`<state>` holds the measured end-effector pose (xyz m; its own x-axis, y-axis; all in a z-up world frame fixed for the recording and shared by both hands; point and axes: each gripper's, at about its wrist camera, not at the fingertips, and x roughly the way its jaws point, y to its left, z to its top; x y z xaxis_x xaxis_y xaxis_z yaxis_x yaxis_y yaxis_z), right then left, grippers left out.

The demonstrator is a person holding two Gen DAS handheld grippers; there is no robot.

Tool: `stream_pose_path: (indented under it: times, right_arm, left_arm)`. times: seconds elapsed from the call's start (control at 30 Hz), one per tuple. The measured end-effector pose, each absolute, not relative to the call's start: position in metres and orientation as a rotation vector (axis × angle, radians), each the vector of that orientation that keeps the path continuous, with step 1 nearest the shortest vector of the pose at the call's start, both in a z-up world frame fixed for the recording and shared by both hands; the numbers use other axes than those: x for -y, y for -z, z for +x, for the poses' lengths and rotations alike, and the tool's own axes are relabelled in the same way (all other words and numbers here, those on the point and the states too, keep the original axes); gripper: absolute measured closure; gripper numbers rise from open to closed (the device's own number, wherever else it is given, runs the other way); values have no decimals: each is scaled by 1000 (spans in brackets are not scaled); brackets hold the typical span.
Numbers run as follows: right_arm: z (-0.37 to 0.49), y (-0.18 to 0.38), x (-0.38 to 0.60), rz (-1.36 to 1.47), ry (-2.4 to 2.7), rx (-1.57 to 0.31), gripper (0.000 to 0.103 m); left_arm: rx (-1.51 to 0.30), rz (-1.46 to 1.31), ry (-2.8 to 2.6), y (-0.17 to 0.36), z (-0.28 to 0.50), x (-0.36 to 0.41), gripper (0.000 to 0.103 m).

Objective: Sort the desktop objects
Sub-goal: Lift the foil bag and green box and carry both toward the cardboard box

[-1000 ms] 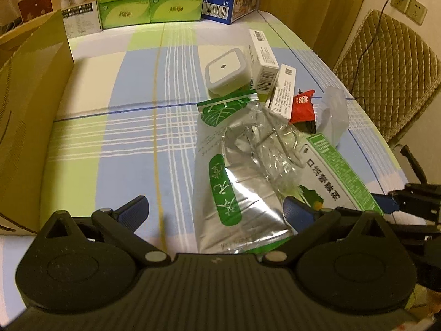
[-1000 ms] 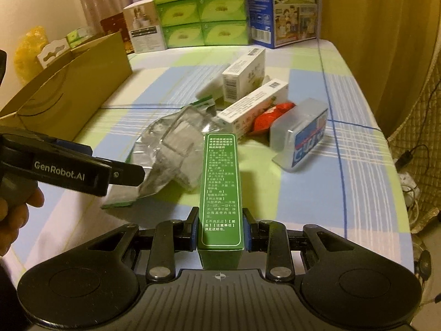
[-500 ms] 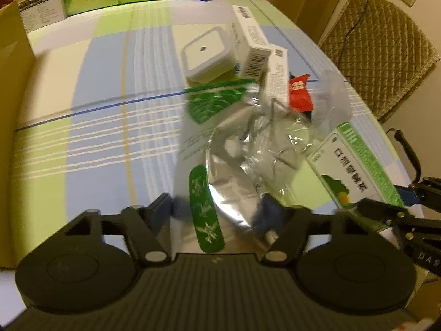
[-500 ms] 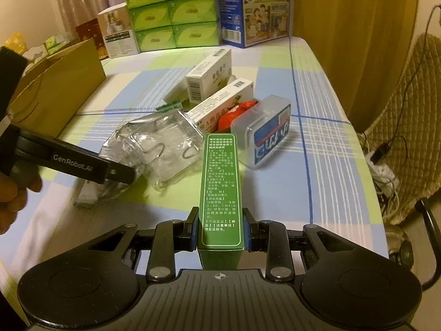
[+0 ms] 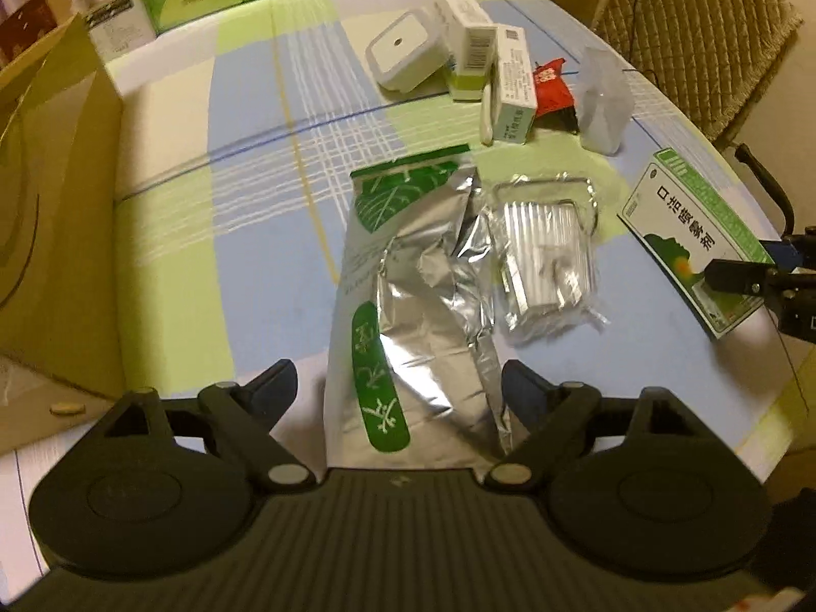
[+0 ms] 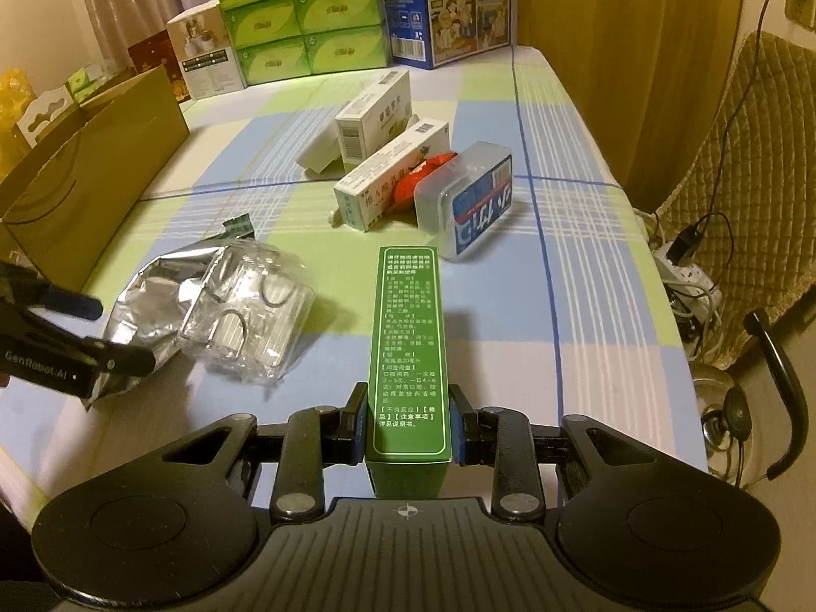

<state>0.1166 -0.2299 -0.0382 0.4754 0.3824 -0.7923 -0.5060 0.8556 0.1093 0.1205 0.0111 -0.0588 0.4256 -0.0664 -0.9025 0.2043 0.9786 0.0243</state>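
Note:
My left gripper (image 5: 399,382) is open, its jaws either side of the near end of a silver foil pouch with green print (image 5: 408,296) lying on the checked cloth. A clear packet of clips (image 5: 548,255) lies just right of the pouch. My right gripper (image 6: 409,421) is shut on a long green box (image 6: 409,352), held above the table; the box also shows at the right of the left wrist view (image 5: 688,234). The left gripper (image 6: 109,336) shows at the left of the right wrist view, at the pouch (image 6: 145,296).
Further back lie two white medicine boxes (image 6: 375,120), a red sachet (image 6: 421,181), a clear plastic case (image 6: 466,204) and a white square container (image 5: 405,48). A brown cardboard box (image 5: 46,204) stands at the left. Green tissue boxes (image 6: 301,15) line the far edge. A chair (image 6: 755,153) stands at the right.
My left gripper has moved forward over the pouch's near end, which now lies between its open jaws. The clip packet now lies beside the pouch. My right gripper still holds the green box.

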Motion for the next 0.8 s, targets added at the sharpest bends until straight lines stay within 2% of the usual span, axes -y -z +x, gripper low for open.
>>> stream_pose_path:
  times: [0.37, 0.47, 0.53, 0.57, 0.63, 0.67, 0.7, 0.73, 0.8]
  right_arm:
    - [128, 48, 223, -172, -554, -923, 76]
    - [134, 52, 220, -180, -551, -925, 73]
    - [138, 53, 216, -191, -552, -923, 67]
    - [140, 53, 214, -197, -552, -921, 67]
    - [144, 54, 210, -214, -548, -926, 67]
    - [145, 55, 208, -222, -545, -929, 67]
    - [145, 55, 207, -233, -543, -933, 68]
    - [145, 56, 205, -246, -541, -934, 75]
    - [144, 56, 202, -268, -546, -936, 75]
  left_arm:
    - [-1163, 182, 217, 86, 157, -1, 20]
    - [-1161, 154, 232, 87, 159, -6, 22]
    - [-1152, 157, 243, 85, 158, -6, 31]
    - [-1152, 157, 248, 84, 158, -6, 34]
    - [-1145, 168, 245, 80, 157, -6, 47]
    - [-1141, 175, 241, 78, 156, -6, 50]
    - [-1139, 173, 238, 76, 155, -8, 53]
    - [-1141, 170, 241, 75, 156, -9, 54]
    - [-1145, 177, 242, 74, 155, -10, 55]
